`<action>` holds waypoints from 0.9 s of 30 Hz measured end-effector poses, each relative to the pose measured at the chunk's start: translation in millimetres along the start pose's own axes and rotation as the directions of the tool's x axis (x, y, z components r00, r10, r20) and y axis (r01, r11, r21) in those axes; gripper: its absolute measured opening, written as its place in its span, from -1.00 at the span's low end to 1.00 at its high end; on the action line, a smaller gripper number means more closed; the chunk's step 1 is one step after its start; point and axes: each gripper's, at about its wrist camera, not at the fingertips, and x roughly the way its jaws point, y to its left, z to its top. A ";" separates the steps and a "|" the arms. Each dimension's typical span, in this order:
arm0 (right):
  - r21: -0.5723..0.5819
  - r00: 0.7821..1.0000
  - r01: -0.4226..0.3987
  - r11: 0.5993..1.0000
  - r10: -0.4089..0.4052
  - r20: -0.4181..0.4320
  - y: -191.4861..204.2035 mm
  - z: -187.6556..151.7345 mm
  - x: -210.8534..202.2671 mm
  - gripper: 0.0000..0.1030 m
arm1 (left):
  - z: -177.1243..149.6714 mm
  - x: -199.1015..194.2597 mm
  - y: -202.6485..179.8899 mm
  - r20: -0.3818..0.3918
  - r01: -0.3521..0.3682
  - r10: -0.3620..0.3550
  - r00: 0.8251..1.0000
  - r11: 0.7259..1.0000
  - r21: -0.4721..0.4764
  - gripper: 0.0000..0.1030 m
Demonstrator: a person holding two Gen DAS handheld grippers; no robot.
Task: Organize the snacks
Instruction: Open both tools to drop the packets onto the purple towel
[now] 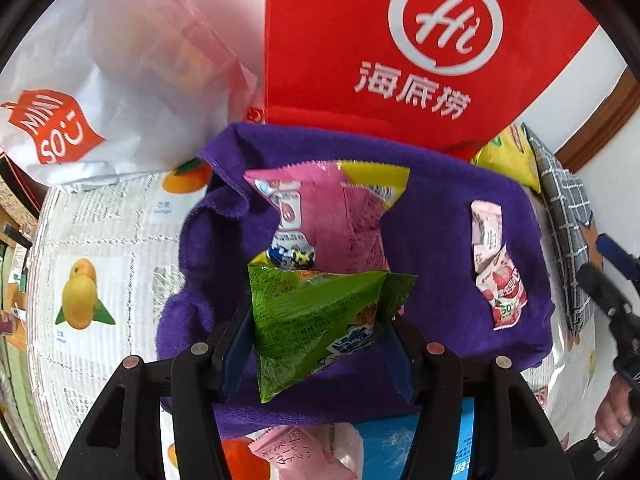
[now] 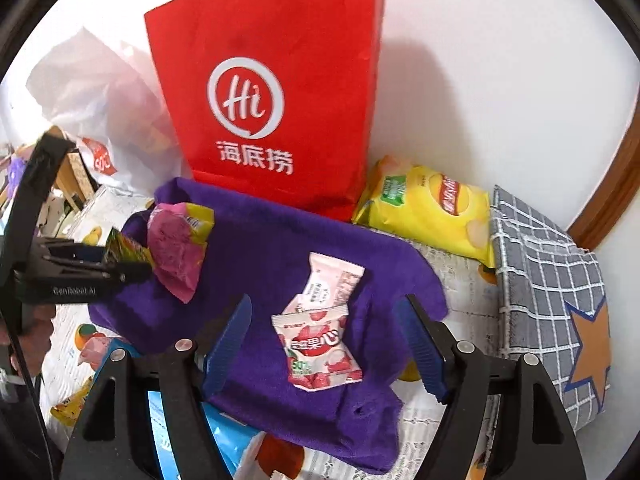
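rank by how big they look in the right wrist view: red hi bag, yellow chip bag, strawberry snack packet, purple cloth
1. red Hi bag and purple cloth: they look about alike, and the cloth lies nearer the camera, so I won't rank them.
2. yellow chip bag
3. strawberry snack packet

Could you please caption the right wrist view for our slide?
Open right gripper above two pink packets on a purple cloth, beside a red bag.
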 end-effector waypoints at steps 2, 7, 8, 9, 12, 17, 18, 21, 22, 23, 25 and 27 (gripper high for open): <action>0.000 1.000 0.014 1.000 -0.014 0.003 -0.3 0.3 -1.1 0.47 | -0.3 2.8 -1.5 -0.014 -0.004 0.004 1.000 1.000 0.005 0.13; 0.031 0.998 0.037 0.999 -0.039 0.047 -4.5 2.7 -7.3 0.47 | -1.5 0.9 -5.9 -0.027 -0.026 0.026 0.999 0.999 0.023 0.34; 0.041 0.997 0.038 0.998 -0.040 0.061 -5.4 3.1 -8.4 0.47 | -1.8 -1.0 -6.6 -0.024 -0.023 0.024 0.999 0.999 0.022 0.35; 0.053 0.997 0.034 0.998 -0.037 0.069 -6.2 3.8 -9.1 0.47 | -2.0 -4.2 -7.2 -0.019 -0.018 0.019 1.000 1.000 0.021 0.37; 0.086 0.995 -0.002 0.996 -0.006 0.095 -8.5 5.4 -13.6 0.47 | -2.4 -16.8 -8.4 0.019 -0.021 0.020 1.000 0.999 0.027 0.40; 0.097 0.991 0.035 0.995 -0.047 0.124 -3.5 6.8 -23.6 0.47 | -1.7 -42.8 -5.6 0.105 -0.002 0.001 0.994 1.000 0.008 0.40; 0.097 0.990 0.042 0.994 -0.055 0.133 -2.4 7.3 -26.6 0.47 | -1.8 -50.7 -4.6 0.140 0.012 -0.012 0.990 1.000 0.006 0.39; 0.120 0.981 0.077 0.990 -0.096 0.170 0.0 8.4 -39.5 0.47 | -3.7 -69.1 -5.8 0.213 0.040 -0.042 0.976 0.999 0.013 0.39; 0.127 0.977 0.082 0.989 -0.105 0.184 0.5 8.6 -44.9 0.47 | -4.8 -76.9 -6.5 0.232 0.039 -0.042 0.972 0.999 0.017 0.39; 0.133 0.975 0.089 0.987 -0.114 0.193 1.2 8.7 -50.4 0.47 | -5.4 -82.9 -7.8 0.244 0.047 -0.052 0.968 0.999 0.028 0.39; 0.127 0.969 0.093 0.988 -0.119 0.215 3.5 7.3 -64.3 0.47 | -7.1 -94.1 -11.9 0.267 0.053 -0.068 0.961 0.997 0.064 0.39; 0.130 0.966 0.087 0.988 -0.115 0.231 4.0 1.9 -74.9 0.47 | -10.1 -104.7 -13.2 0.300 0.043 -0.061 0.952 0.997 0.067 0.39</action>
